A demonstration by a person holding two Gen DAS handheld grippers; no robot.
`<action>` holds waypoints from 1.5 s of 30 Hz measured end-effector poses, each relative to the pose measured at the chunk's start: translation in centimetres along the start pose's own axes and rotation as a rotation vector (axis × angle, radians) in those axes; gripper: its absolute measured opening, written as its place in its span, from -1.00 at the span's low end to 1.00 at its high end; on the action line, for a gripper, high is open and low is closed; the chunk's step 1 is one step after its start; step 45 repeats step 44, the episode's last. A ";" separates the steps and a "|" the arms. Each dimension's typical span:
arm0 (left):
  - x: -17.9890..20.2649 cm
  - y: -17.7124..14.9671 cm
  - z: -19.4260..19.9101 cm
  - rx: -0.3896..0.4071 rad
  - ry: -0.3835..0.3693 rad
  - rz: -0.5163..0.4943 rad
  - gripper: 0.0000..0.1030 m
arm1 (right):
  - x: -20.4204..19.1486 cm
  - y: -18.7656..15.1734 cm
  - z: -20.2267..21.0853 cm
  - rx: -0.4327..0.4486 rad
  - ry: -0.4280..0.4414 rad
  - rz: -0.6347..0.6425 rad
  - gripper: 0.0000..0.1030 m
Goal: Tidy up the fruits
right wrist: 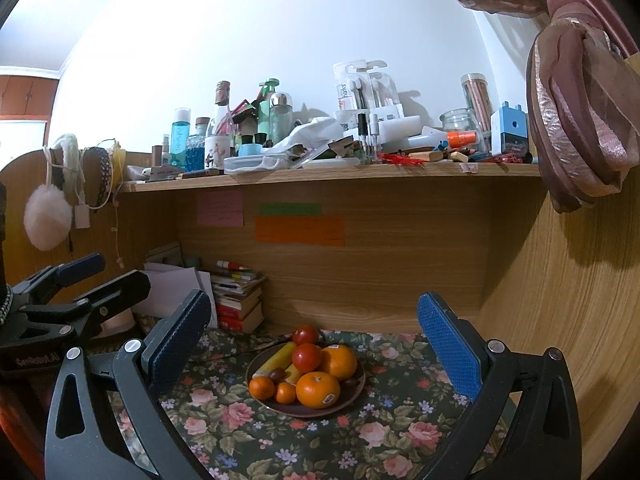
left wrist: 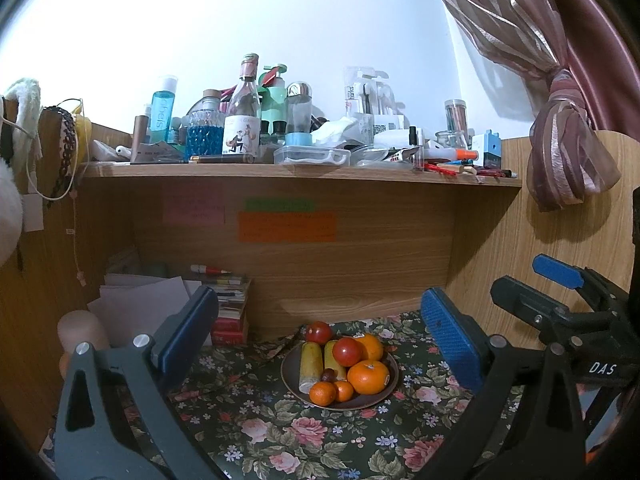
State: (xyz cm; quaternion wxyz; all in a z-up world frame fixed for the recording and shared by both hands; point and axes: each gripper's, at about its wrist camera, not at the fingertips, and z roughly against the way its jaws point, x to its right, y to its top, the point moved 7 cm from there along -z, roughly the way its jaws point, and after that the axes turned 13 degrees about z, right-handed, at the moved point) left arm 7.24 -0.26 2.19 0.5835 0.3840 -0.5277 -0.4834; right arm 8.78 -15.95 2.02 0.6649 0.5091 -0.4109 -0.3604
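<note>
Fruit heaped on a brown plate (left wrist: 290,390), low centre of both views, on the flowered cloth (left wrist: 256,432) of the bench. Left gripper (left wrist: 320,340) and right gripper (right wrist: 316,344) both spread wide and empty, fingers framing the plate from well back, touching nothing.

Topmost: a tomato (left wrist: 347,351) perched on the heap, a second tomato (left wrist: 319,332) at the far rim. Probably soft and thin-skinned; best pinched lightly across the widest part, since a hard squeeze would likely split the skin.

Big orange (left wrist: 368,377) at the front, another orange (left wrist: 370,346) behind it. Likely firm, fairly heavy, round enough to roll; best taken across the middle with the fingers level. Sticker visible on the front one in the right view.

Two small tangerines (left wrist: 322,393) at the near rim: light, likely easy to grip, close together.

Yellow-green long fruits (left wrist: 311,365) lying under the rest, kind unclear. Probably stiff; best gripped across the narrow width once uncovered.

Small dark fruit (left wrist: 329,375) wedged among them, hard to reach.

Likely safest to lift from the top, as pulling lower pieces could topple the heap.
</note>
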 end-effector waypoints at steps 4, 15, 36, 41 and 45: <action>0.0 0.0 -0.1 -0.001 -0.001 0.002 1.00 | 0.0 0.0 0.0 0.003 -0.005 -0.001 1.00; 0.5 0.0 -0.4 0.001 -0.002 -0.001 1.00 | 0.0 -0.1 0.0 0.000 -0.006 -0.005 1.00; 1.4 -0.7 -0.4 -0.013 0.003 -0.002 1.00 | -0.2 -0.2 0.0 -0.005 -0.007 -0.014 1.00; 1.4 -0.8 -0.7 -0.025 0.003 0.004 1.00 | -0.3 -0.3 -0.2 -0.011 -0.004 -0.016 1.00; 1.2 -0.9 -1.0 -0.035 0.003 0.009 1.00 | -0.3 -0.4 -0.4 -0.015 -0.002 -0.016 1.00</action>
